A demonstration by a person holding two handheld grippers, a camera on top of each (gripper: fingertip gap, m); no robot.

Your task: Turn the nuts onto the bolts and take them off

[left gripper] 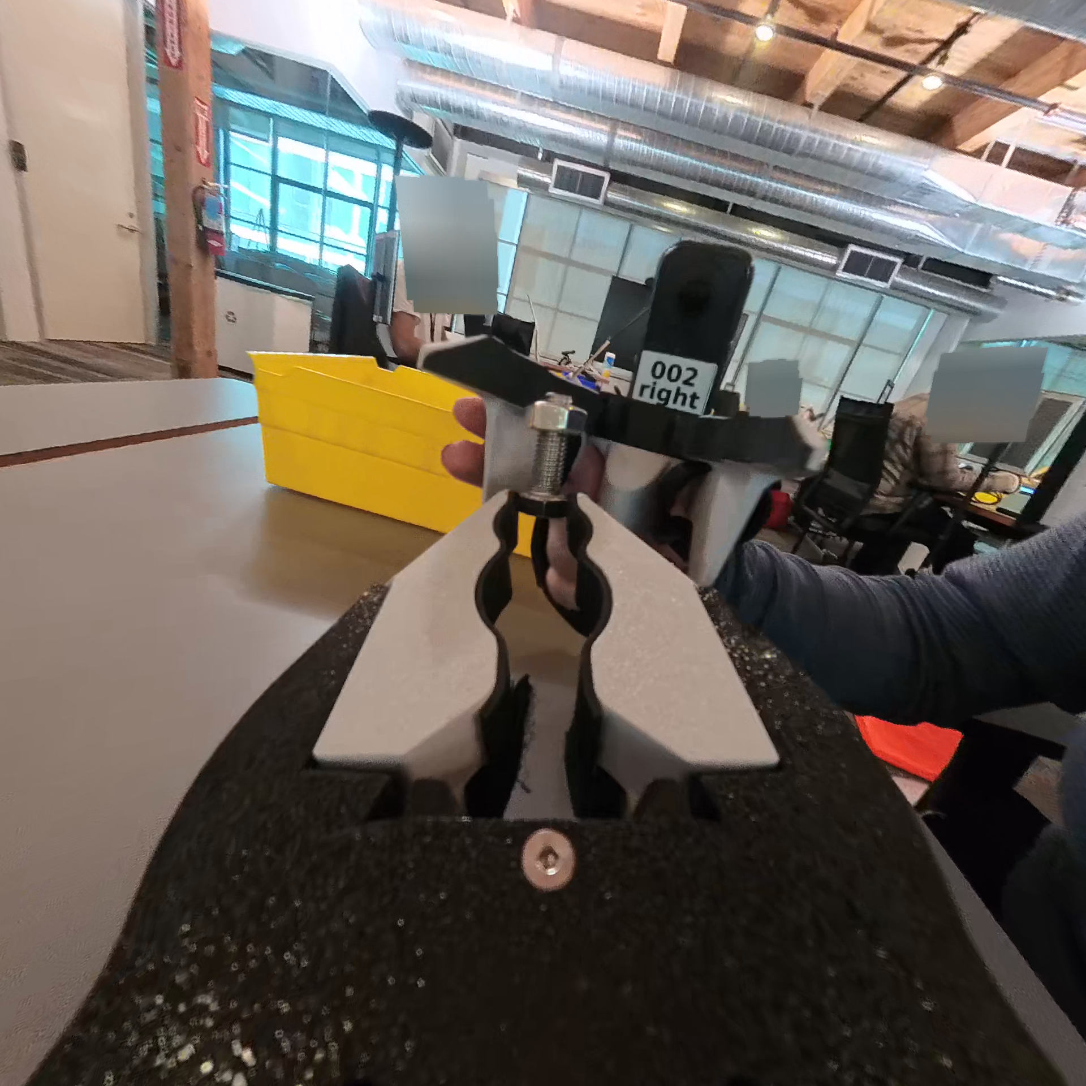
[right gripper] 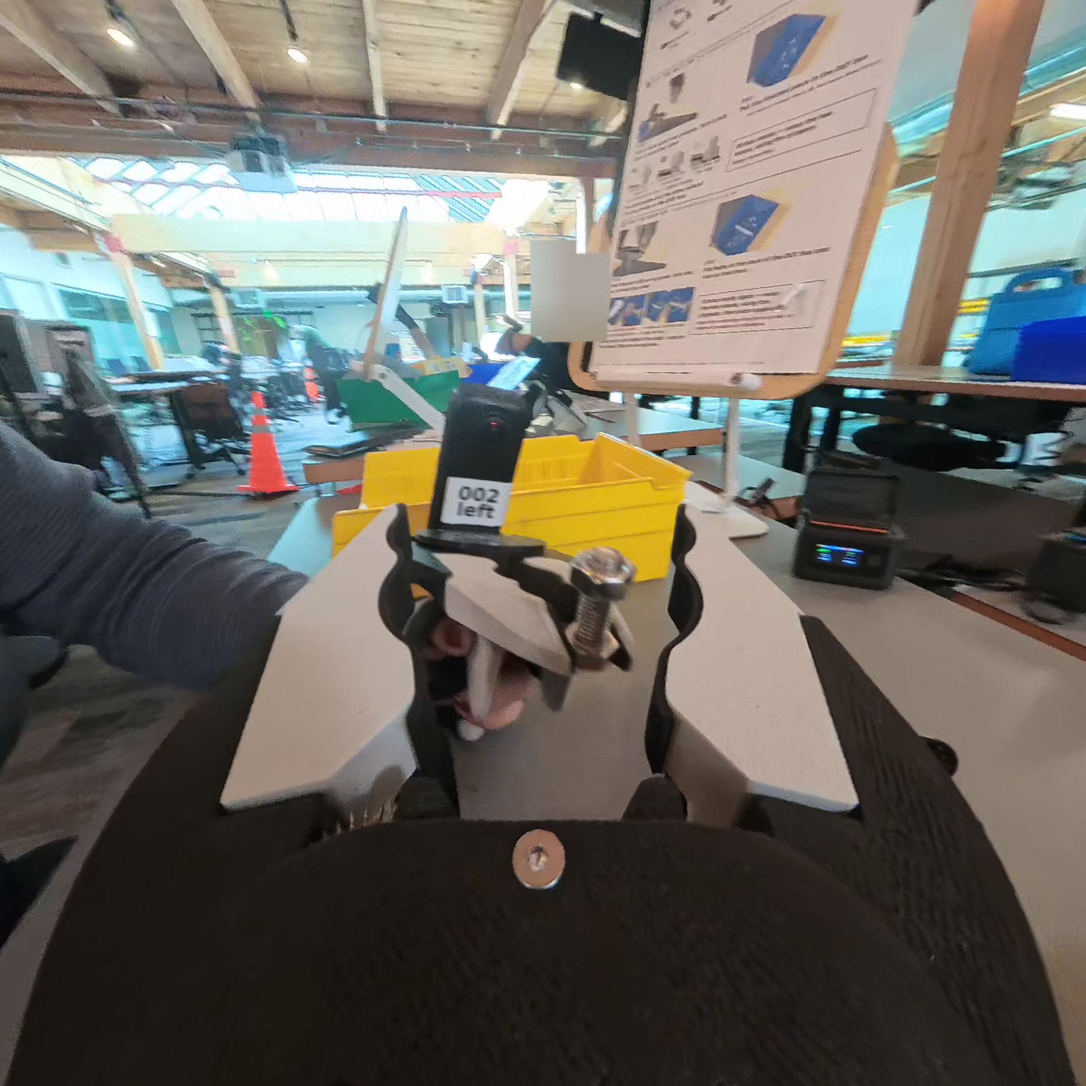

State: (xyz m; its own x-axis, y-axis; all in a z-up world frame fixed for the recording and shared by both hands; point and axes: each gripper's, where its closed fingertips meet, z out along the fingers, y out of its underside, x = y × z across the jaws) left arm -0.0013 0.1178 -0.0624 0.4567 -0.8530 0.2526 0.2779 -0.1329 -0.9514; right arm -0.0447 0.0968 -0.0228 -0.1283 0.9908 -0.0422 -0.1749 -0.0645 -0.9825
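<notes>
A silver bolt (left gripper: 549, 455) stands upright in the air, with a hex nut (left gripper: 556, 414) at its top end. My left gripper (left gripper: 540, 506) is shut on the bolt's lower end. My right gripper (left gripper: 623, 411) faces it from the far side with its jaws wide open and empty. In the right wrist view the right gripper (right gripper: 540, 523) straddles the left gripper's tips (right gripper: 593, 658). There the bolt (right gripper: 590, 617) and nut (right gripper: 602, 569) sit between the right gripper's fingers, nearer the right one, touching neither.
A yellow bin (left gripper: 364, 435) stands on the grey table (left gripper: 117, 587) behind the grippers; it also shows in the right wrist view (right gripper: 587, 488). A board on a stand (right gripper: 734, 205) and a black device (right gripper: 846, 540) stand at the right. A blue sleeve (left gripper: 881, 617) reaches in. The gap from one gripper's tips to the other's is roughly 5 centimeters.
</notes>
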